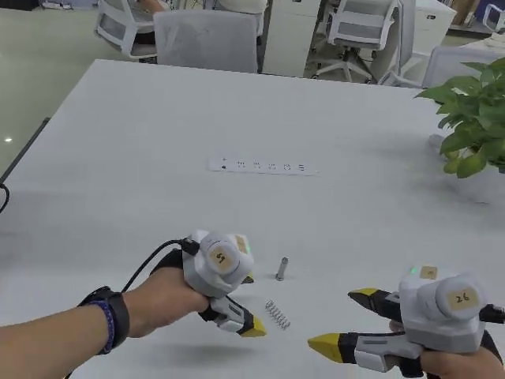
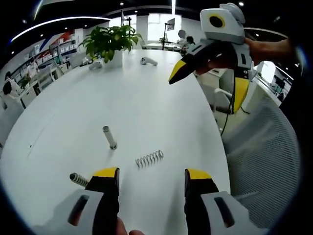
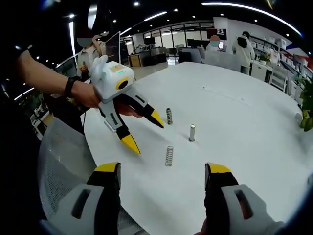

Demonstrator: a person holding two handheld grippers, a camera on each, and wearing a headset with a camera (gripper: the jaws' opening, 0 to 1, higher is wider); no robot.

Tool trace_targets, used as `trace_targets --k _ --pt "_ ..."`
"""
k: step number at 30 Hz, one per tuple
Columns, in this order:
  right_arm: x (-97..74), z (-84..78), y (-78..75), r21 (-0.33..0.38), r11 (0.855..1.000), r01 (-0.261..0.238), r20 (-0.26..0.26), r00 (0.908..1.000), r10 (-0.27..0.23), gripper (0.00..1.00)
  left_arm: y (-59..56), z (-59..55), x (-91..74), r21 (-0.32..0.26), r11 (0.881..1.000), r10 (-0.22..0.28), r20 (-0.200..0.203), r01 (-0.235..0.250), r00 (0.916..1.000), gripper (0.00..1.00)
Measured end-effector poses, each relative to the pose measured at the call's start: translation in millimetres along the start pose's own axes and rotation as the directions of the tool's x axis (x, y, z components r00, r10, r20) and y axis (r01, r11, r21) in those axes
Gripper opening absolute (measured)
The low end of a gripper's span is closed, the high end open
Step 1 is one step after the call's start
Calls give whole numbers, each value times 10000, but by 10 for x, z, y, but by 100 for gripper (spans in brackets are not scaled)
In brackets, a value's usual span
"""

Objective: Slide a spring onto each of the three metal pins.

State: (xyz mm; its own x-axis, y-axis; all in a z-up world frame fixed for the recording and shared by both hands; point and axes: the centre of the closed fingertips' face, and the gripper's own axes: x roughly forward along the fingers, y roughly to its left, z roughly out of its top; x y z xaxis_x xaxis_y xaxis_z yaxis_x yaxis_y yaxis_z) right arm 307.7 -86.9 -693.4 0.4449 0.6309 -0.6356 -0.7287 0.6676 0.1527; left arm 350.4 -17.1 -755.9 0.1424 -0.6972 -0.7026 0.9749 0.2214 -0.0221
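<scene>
Your left gripper (image 1: 251,304), jaws open and empty, sits nearest 1 loose spring (image 2: 149,158), lying flat just ahead, long axis jaw-to-jaw; right gripper (image 1: 344,320) open too; bare pin (image 2: 109,137) upright beyond.

Head view: high, facing forward and down across worktop (image 1: 158,126). Left gripper view, right gripper view: low, close to surface, roughly facing each other. All three share loose spring (image 1: 277,314), bare pin (image 1: 282,268).
</scene>
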Motion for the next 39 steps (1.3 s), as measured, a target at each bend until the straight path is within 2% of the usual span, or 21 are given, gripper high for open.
trace_targets --k 5,10,16,20,26,30,39 --pt "-5 -20 -4 45 10000 9 -43 10000 -9 68 2 28 120 412 9989 -222 -185 229 9996 45" --pt "-2 -63 9 110 9999 -28 -139 9999 29 68 27 80 234 610 9971 -446 -177 456 9988 42" --pt "-28 -82 14 139 9999 -66 -211 9998 69 68 70 14 349 1054 9920 -630 -572 688 9964 36" --pt "-29 -104 1 154 9999 -67 -276 9996 71 68 80 0 403 1134 9900 -765 -689 839 9947 34" --pt "-13 -116 25 173 9998 -138 -322 9994 143 68 30 14 479 1425 9835 -1009 -774 1111 9919 30" --pt "-11 -119 31 169 9997 -168 -346 9992 174 68 13 -68 540 1474 9814 -1081 -1075 1233 9883 25" --pt "-42 -128 6 206 9997 -100 -360 9993 108 67 -13 -195 548 1681 9782 -959 -1552 1219 9832 14"
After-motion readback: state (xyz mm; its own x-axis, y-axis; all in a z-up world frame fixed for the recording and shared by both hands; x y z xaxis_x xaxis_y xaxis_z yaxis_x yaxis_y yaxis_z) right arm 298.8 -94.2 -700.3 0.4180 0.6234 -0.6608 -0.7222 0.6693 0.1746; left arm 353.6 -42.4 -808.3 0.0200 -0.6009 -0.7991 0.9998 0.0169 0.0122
